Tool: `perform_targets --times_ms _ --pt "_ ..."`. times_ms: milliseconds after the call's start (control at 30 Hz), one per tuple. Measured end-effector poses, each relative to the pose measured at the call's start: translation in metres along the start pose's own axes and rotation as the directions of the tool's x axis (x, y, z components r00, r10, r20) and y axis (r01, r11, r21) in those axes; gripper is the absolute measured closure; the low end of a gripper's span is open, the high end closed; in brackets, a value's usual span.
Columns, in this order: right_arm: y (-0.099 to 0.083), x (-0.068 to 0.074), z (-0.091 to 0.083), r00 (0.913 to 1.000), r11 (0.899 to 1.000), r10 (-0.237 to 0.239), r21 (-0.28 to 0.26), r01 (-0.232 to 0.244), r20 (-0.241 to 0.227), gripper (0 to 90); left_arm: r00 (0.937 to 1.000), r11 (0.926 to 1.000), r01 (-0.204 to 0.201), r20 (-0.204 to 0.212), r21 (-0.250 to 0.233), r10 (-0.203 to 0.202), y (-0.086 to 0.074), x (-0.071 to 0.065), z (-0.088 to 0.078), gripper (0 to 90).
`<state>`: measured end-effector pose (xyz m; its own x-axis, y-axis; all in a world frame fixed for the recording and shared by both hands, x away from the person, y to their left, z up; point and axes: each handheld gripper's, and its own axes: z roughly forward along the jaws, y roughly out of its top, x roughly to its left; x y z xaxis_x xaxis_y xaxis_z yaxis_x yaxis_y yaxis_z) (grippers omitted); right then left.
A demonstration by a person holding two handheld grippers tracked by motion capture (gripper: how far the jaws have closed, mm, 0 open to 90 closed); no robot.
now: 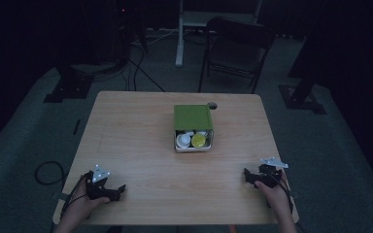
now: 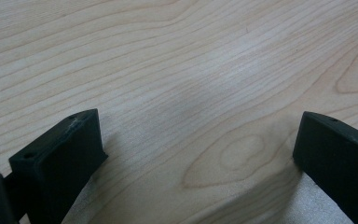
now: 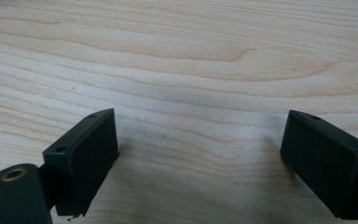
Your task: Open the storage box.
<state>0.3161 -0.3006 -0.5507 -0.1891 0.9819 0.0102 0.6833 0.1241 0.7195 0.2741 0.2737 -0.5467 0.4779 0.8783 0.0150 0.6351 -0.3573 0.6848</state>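
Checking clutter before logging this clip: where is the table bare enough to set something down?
Bare wood lies left of the green box, right of it, and between the left gripper and right gripper. Only the table middle, around the box, is taken.

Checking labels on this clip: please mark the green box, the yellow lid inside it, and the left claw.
green box (image 1: 193, 117), high view, on its flat green top.
yellow lid (image 1: 198, 141), high view, middle of the round lid.
left claw (image 1: 122, 187), high view, at its tips, jaws apart.
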Motion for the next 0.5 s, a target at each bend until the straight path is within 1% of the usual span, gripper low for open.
perform_targets --times_ms 333,367,433,500 --pt "-0.0005 0.0014 -0.0006 0.9999 1.000 -0.010 -0.001 0.010 -0.012 10.5 1.0000 1.0000 0.000 0.000 -0.001 0.000 0.0000 0.0000 0.0000 1.7" --pt "-0.0006 0.0031 -0.0009 0.9999 1.000 -0.009 -0.004 0.009 -0.008 12.4 1.0000 1.0000 0.000 -0.001 -0.001 0.000 0.0000 -0.0001 0.0000 1.7" --pt "0.0000 0.0053 -0.0010 0.9999 1.000 -0.007 -0.001 0.007 -0.008 12.8 1.0000 1.0000 0.001 0.000 -0.001 -0.001 0.0000 0.0000 0.0000 1.7" --pt "0.0010 0.0075 -0.0004 0.9998 1.000 -0.016 0.000 0.016 -0.014 13.1 1.0000 1.0000 0.001 -0.001 -0.001 -0.001 0.0000 -0.0001 0.0000 1.7"
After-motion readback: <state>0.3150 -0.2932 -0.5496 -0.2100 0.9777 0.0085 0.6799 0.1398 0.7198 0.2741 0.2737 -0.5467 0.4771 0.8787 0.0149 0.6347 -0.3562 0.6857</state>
